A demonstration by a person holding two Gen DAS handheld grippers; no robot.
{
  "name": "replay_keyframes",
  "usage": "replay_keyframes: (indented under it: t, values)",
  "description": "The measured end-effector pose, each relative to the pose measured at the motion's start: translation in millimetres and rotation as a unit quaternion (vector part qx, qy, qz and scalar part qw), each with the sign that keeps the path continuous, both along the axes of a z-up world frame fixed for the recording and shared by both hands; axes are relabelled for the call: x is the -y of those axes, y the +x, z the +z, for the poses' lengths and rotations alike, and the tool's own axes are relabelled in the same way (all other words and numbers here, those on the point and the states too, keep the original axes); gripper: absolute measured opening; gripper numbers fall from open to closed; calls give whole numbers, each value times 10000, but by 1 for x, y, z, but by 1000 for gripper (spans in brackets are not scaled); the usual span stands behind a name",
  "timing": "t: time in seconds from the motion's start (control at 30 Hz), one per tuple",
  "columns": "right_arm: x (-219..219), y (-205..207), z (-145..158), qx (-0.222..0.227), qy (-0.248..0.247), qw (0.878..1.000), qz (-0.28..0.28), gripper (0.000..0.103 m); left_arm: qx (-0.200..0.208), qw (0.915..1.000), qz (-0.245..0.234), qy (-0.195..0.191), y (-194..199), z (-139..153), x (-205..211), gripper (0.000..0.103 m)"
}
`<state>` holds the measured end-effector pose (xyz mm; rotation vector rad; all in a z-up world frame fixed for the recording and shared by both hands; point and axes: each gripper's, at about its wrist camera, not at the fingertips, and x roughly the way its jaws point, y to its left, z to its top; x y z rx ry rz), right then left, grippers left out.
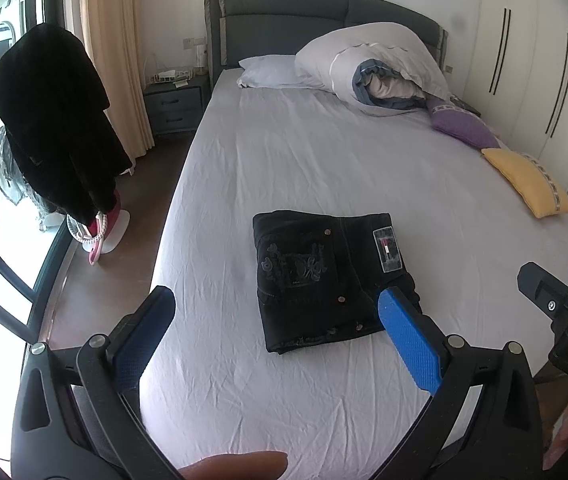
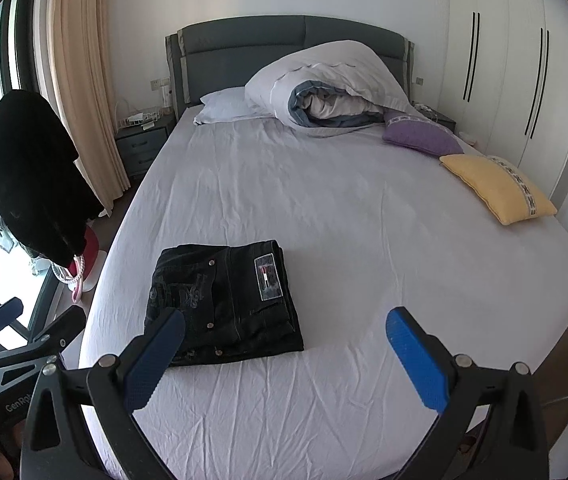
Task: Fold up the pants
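The black pants (image 1: 324, 278) lie folded into a compact rectangle on the white bed sheet (image 1: 284, 168), label patch up. They also show in the right wrist view (image 2: 220, 304). My left gripper (image 1: 276, 304) is open and empty, held above the bed's near end, the pants between and beyond its fingers. My right gripper (image 2: 284, 332) is open and empty, the pants just beyond its left finger (image 2: 156, 356). The right gripper also shows at the right edge of the left wrist view (image 1: 564, 300).
A rolled duvet (image 1: 380, 68), a white pillow (image 1: 268, 72), a purple cushion (image 1: 464, 124) and a yellow cushion (image 1: 528, 182) lie at the bed's far and right sides. A black coat (image 1: 52, 120) hangs on the left by the window. Wardrobe doors (image 1: 532, 60) stand right.
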<state>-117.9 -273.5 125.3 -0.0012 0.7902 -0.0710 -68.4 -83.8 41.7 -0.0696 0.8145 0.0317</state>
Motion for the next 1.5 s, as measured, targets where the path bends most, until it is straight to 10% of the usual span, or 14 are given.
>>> replay_keyframes:
  t: [1.5]
  values:
    - [-1, -2, -3, -52, -25, 10000, 31, 103, -49, 10000, 50, -42, 3, -10, 0, 103]
